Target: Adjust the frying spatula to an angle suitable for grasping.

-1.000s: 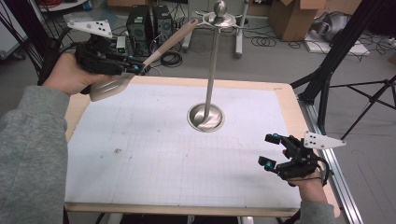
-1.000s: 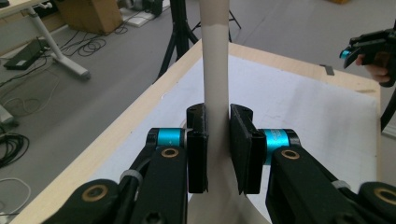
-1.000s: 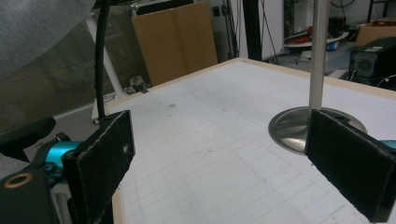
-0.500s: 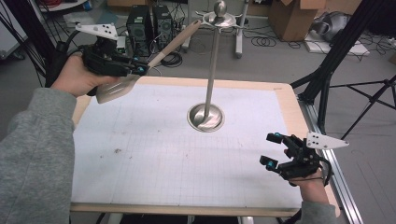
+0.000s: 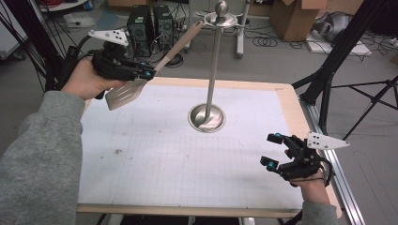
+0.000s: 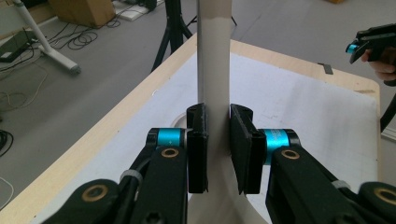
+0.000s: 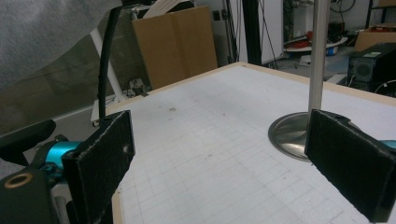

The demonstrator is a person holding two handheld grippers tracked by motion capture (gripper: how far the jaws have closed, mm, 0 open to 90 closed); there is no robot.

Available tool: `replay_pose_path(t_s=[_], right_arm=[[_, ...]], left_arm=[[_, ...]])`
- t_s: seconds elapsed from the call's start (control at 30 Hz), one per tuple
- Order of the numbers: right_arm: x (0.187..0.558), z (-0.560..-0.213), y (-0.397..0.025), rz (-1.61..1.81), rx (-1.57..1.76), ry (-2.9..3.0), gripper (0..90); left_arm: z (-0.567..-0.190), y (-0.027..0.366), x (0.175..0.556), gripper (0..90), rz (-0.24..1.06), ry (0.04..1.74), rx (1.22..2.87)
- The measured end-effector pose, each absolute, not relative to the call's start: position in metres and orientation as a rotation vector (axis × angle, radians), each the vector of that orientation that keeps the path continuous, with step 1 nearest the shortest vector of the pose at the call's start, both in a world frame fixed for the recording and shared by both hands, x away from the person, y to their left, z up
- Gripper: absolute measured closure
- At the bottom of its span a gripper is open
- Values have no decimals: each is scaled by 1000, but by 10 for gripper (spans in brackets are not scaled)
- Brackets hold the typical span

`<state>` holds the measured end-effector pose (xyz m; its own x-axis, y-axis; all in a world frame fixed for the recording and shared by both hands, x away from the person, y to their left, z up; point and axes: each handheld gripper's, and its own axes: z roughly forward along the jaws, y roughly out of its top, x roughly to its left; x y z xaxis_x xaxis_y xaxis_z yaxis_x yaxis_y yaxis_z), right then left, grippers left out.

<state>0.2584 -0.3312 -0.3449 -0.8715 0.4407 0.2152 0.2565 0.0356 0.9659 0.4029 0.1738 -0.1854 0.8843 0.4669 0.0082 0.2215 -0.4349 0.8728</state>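
Observation:
A slotted spatula (image 5: 126,93) with a long beige handle (image 5: 180,42) is held up over the table's far left corner. My left gripper (image 5: 149,74) is shut on that handle (image 6: 214,70), with its pads pressed against both sides. The handle's tip reaches the top ring of a tall metal utensil stand (image 5: 214,61), whose round base (image 5: 206,117) sits mid-table. Low at the near right edge, my right gripper (image 5: 272,150) stands open with nothing between its pads (image 7: 348,163); the stand's pole (image 7: 319,51) rises ahead of it.
The table is covered by a white gridded mat (image 5: 187,159) framed in wood. Computer towers (image 5: 150,23), cables and cardboard boxes (image 5: 293,16) lie on the floor behind. A black tripod (image 5: 342,61) stands off the table's right side.
My left gripper has lifted the spatula and carried it right, bringing the handle's tip up to the stand's top. The right gripper has stayed put.

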Motion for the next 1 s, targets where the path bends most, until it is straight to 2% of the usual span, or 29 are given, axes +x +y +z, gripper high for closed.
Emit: replay_pose_path(t_s=[1.0], right_arm=[[258,-342,-331,1965,716,2143,75]], left_arm=[[-211,130,416,770,305,525,2113]])
